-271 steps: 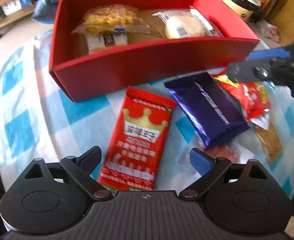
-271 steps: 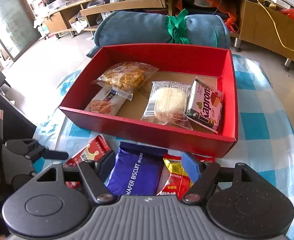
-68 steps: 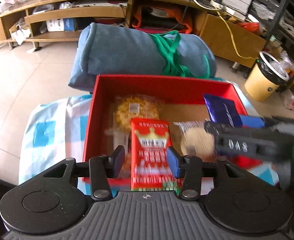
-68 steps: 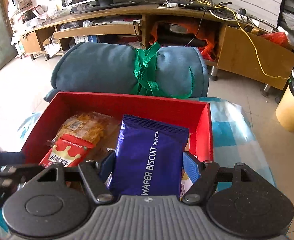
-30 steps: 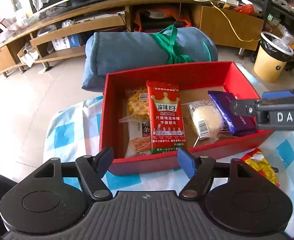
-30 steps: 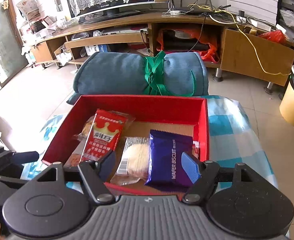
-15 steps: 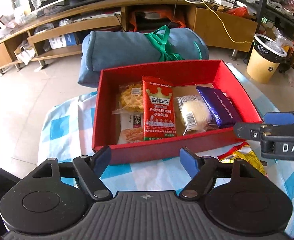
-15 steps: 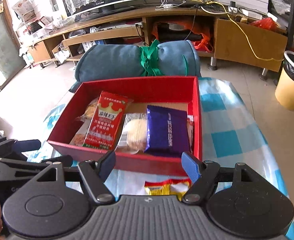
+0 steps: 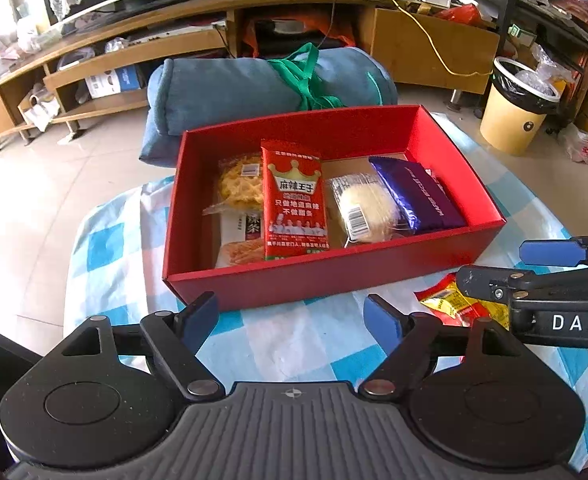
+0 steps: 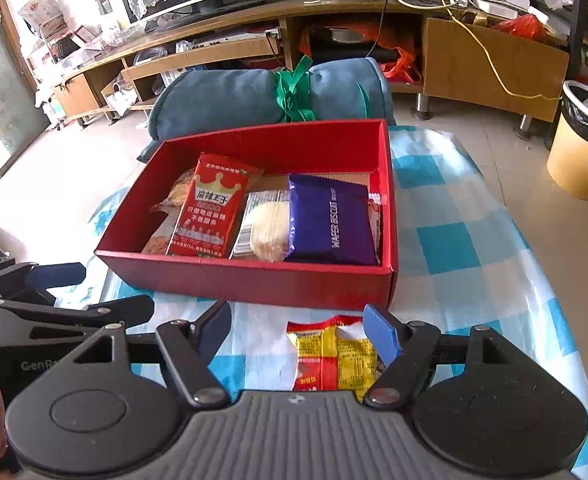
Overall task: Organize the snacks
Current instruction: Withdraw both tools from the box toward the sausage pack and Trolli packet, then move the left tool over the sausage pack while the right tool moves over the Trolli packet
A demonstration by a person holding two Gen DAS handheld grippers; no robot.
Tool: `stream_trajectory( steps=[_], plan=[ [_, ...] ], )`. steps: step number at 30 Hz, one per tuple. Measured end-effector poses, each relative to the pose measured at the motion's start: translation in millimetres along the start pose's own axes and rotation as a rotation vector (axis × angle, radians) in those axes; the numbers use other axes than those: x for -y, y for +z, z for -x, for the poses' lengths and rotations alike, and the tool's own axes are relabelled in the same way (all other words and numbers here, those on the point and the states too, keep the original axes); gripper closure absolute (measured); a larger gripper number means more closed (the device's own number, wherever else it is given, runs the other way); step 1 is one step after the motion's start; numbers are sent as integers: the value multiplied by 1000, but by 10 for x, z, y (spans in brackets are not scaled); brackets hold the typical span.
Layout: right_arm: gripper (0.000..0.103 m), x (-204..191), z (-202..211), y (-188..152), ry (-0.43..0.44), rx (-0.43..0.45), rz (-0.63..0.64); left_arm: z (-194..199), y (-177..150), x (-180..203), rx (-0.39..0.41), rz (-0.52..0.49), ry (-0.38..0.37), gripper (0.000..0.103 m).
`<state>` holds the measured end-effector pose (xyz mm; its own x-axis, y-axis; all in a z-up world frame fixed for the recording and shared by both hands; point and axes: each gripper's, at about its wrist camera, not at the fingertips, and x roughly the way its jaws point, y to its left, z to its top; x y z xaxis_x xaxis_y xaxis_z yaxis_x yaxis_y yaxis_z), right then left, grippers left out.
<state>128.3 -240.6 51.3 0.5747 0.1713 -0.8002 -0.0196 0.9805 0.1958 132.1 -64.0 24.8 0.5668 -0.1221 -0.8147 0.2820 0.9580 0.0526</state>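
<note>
A red box stands on the checked tablecloth. In it lie a red crown packet, a purple wafer biscuit packet, a clear-wrapped round cake and a yellow pastry bag. A yellow and red snack packet lies on the cloth in front of the box. My left gripper is open and empty before the box. My right gripper is open, low over the yellow packet; it also shows in the left wrist view.
A rolled blue blanket lies behind the box. A yellow bin stands on the floor at the right. The table edge curves round to the right. A low wooden TV stand lines the back wall.
Both grippers have let go of their packets, which now lie in the box, and have drawn back and down toward the near side of the table. The yellow packet has come between the right fingers.
</note>
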Motion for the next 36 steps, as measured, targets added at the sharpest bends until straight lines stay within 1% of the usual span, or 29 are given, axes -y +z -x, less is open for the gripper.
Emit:
stream_trajectory(
  steps=[10, 18, 23, 28, 30, 33, 36],
  plan=[
    [35, 27, -5, -120, -10, -31, -5, -12, -85, 75, -21, -10, -9, 17],
    [35, 127, 5, -243, -26, -62, -21, -126, -271, 189, -108, -25, -70, 17],
    [35, 196, 34, -266, -27, -59, -38, -218, -392, 241, -195, 14, -140, 17],
    [35, 214, 60, -271, -5, -55, -44, -349, -438, 291, -268, 124, -187, 17],
    [35, 214, 76, -279, 3, -52, -41, -412, -450, 343, -288, 154, -175, 17],
    [35, 240, 103, -293, 14, -47, -43, -486, -437, 439, -286, 175, -125, 17],
    [35, 276, 130, -313, 19, -45, -50, -551, -441, 507, -289, 182, -105, 17]
  ],
)
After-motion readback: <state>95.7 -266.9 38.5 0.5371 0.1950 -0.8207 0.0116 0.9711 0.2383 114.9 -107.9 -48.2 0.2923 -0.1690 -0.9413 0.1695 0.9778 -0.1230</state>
